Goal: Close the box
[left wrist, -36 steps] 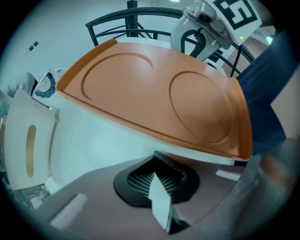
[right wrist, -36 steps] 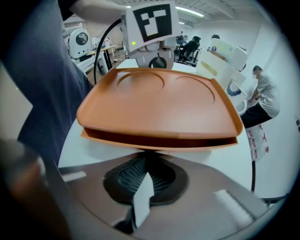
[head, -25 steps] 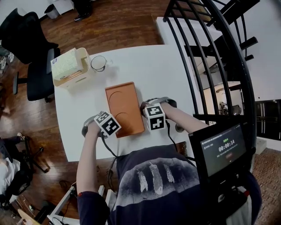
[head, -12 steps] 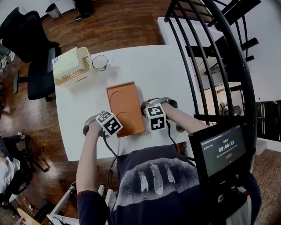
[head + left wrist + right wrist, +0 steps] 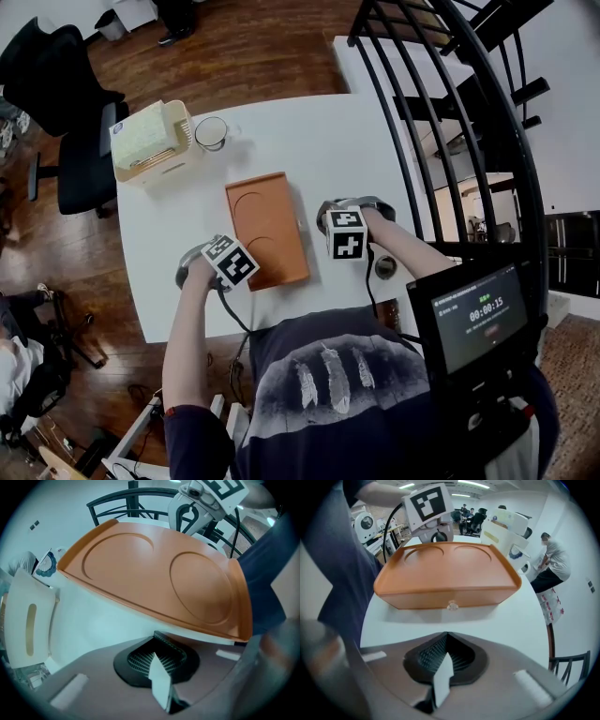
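— White table over a wooden floor, and your orange box lies flat on it near the middle of the head view.

— Right, and in your right gripper view its lid sits down on the base with no gap. The side wall faces you, with a small clear knob at its centre.

— Your left gripper has its jaws pressed together with nothing between them. It sits close up at the box's lower-left corner, and the lid's rim looms just above the tips. Whether it touches the box, you can't tell from these views.

— Your right gripper is clamped tight and empty too. It stands off to the right of the box with bare table between them.

— At the upper left of the head view you have a cream container and a glass cup side by side, well apart from the box.
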{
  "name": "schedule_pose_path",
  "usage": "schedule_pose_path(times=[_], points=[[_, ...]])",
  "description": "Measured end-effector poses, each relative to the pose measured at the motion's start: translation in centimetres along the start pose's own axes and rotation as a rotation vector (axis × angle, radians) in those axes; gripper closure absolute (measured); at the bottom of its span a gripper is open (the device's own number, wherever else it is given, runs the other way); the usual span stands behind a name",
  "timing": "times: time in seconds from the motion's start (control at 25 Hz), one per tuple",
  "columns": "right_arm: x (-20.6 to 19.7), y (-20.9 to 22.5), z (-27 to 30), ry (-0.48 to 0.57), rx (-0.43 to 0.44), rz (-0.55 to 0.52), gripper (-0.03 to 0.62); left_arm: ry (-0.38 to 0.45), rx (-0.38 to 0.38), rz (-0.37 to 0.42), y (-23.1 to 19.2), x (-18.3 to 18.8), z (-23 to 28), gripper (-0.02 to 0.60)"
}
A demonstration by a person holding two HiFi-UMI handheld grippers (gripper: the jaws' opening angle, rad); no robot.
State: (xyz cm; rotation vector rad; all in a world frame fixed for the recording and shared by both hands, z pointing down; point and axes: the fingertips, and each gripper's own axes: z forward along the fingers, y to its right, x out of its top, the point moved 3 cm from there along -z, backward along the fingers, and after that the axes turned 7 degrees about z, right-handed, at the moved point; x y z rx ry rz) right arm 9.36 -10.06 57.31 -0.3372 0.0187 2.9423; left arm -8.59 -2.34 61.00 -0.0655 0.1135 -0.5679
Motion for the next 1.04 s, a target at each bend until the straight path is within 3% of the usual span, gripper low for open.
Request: schedule_pose_path(times=[0.16, 0.44, 1.04], points=[[-1.3, 0.3, 0.0, -0.013, 0.01, 0.052, 0.589, -0.002, 0.0, -0.002, 0.0, 0.1, 0.1, 0.57], [-2.4, -0.2, 0.7, -0.033, 0.11, 0.162, 0.589, -0.015, -0.004, 0.008, -0.2, 0.1, 0.1, 0.571], [-2.9, -0.2, 1.6, -0.057, 0.127, 0.169, 0.589, -0.018, -0.01, 0.009, 0.0, 0.0, 0.2, 0.571]])
